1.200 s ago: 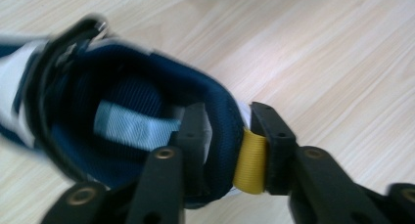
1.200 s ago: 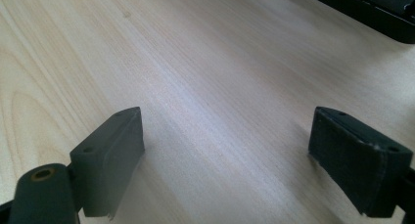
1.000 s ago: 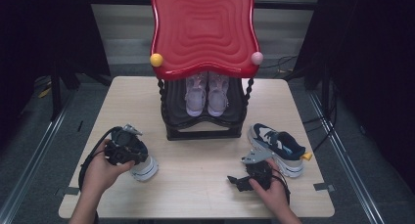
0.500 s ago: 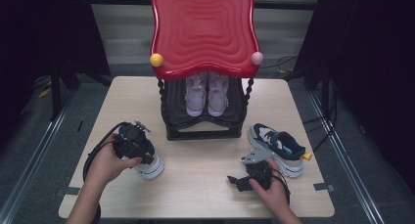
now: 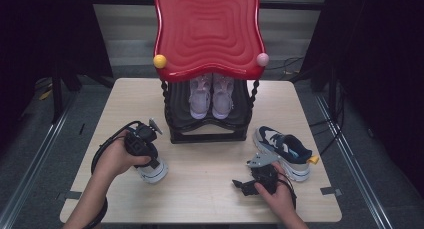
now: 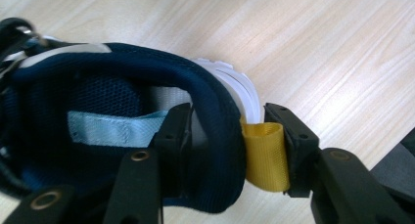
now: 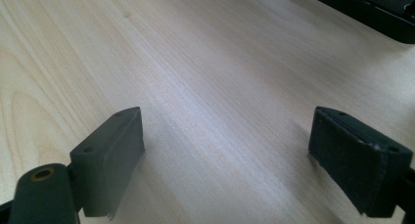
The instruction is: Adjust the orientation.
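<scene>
A navy and white sneaker (image 6: 147, 87) with a yellow heel loop (image 6: 264, 155) stands on the table's left front (image 5: 155, 173). My left gripper (image 6: 235, 131) has one jaw inside the heel collar and the other against the yellow loop. Its jaws have just been closing and now press on the heel. From above, the left gripper (image 5: 149, 159) points down into that shoe. The matching sneaker (image 5: 282, 148) lies at the right. My right gripper (image 5: 241, 184) rests low at the table's front and stands open (image 7: 225, 141) over bare wood.
A black shoe rack (image 5: 207, 134) with a wavy red top (image 5: 207, 31) stands mid-table. A pair of pink sneakers (image 5: 211, 96) sits inside it. The wooden table (image 5: 210, 164) has free surface between the two hands. Dark floor surrounds the table.
My left hand has shifted a little to the right over the sneaker, and its jaws now straddle the heel. The right hand has not moved.
</scene>
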The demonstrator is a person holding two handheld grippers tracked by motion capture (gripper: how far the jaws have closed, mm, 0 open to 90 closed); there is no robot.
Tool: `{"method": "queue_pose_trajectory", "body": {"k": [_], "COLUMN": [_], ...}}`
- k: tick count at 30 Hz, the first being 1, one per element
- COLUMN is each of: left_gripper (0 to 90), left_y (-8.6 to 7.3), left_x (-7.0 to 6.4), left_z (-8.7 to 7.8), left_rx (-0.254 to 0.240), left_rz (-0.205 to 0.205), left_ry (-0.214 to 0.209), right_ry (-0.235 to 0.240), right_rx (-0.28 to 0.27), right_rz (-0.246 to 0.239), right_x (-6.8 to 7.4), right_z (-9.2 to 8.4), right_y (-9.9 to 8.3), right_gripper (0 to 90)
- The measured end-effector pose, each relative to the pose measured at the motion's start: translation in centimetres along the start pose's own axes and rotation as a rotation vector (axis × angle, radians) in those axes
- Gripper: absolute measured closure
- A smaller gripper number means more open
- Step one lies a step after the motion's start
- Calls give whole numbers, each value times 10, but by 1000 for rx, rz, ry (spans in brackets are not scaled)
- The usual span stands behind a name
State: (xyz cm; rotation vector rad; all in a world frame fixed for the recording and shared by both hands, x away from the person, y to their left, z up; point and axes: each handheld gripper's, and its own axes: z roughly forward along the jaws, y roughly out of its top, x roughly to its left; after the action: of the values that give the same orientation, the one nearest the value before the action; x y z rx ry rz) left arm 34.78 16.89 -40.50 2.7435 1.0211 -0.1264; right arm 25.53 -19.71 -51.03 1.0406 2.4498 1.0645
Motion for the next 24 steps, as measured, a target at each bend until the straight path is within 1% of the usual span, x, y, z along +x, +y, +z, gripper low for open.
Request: {"method": "queue_pose_trajectory", "body": {"k": [6, 7, 8, 11, 16, 21, 24], "left_gripper": [587, 589, 593, 598, 625, 646, 662], "left_y": [6, 7, 8, 10, 11, 11, 12], "left_x": [0, 0, 0, 0, 2, 2, 2], "left_z": [4, 5, 6, 7, 9, 14, 15], "left_rx": [57, 66, 79, 97, 107, 127, 131], "left_rz": [21, 14, 21, 19, 3, 0, -6], "left_ry": [-14, -16, -16, -16, -33, -28, -27], "right_ry": [0, 0, 0, 0, 1, 1, 1], "right_rx": [0, 0, 0, 0, 0, 0, 0], "right_rz": [0, 0, 1, 0, 1, 1, 1], "right_x": [0, 0, 0, 0, 0, 0, 0], "right_z": [0, 0, 0, 0, 0, 0, 0], "right_y": [0, 0, 0, 0, 0, 0, 0], "right_gripper": [127, 127, 127, 127, 127, 127, 127]}}
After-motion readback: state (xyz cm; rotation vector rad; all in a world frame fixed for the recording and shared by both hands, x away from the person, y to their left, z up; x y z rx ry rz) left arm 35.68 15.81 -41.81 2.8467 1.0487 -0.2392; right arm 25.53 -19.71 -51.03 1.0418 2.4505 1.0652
